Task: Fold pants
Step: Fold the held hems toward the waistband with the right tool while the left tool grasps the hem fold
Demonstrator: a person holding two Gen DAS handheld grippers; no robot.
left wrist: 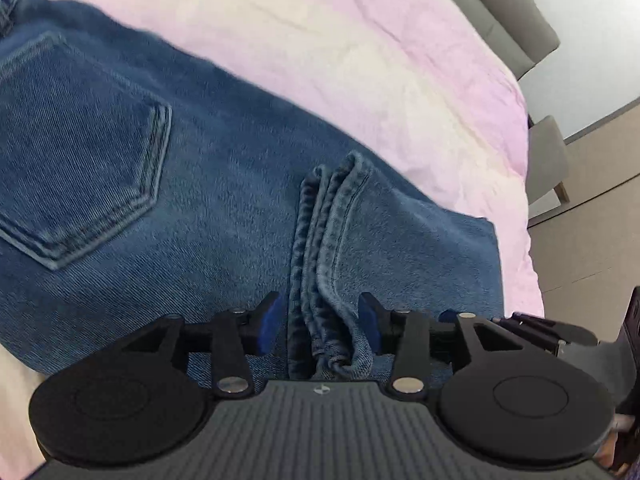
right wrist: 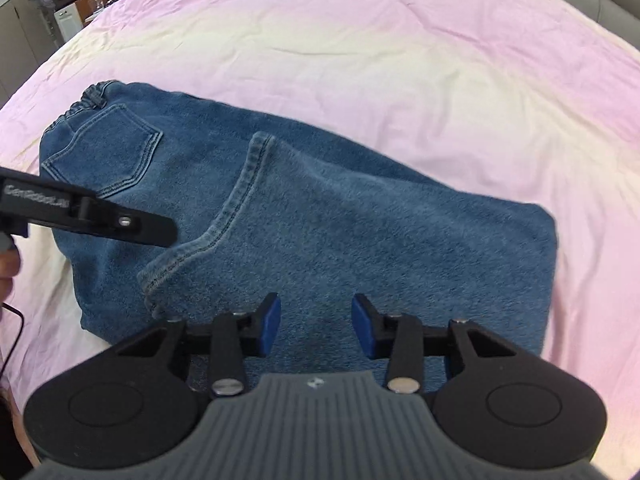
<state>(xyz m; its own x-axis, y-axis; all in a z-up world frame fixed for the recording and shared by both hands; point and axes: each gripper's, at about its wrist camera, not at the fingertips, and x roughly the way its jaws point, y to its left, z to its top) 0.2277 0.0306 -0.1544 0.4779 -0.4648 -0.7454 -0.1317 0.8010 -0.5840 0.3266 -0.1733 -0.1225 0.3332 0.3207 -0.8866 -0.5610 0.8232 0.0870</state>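
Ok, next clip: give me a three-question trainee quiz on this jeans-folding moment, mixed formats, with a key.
1. True or false: the left gripper has its pads pressed tight on the leg hems.
2. Multiple choice: the jeans lie on A) a wooden table, B) a pink and cream bed sheet, C) a tiled floor.
3. Short answer: what lies between the jaws of the right gripper?

Key
1. False. The hems sit between the jaws, but both pads stand clear of the fabric.
2. B.
3. Nothing is gripped; the jaws stand apart above the flat denim of the folded-over leg.
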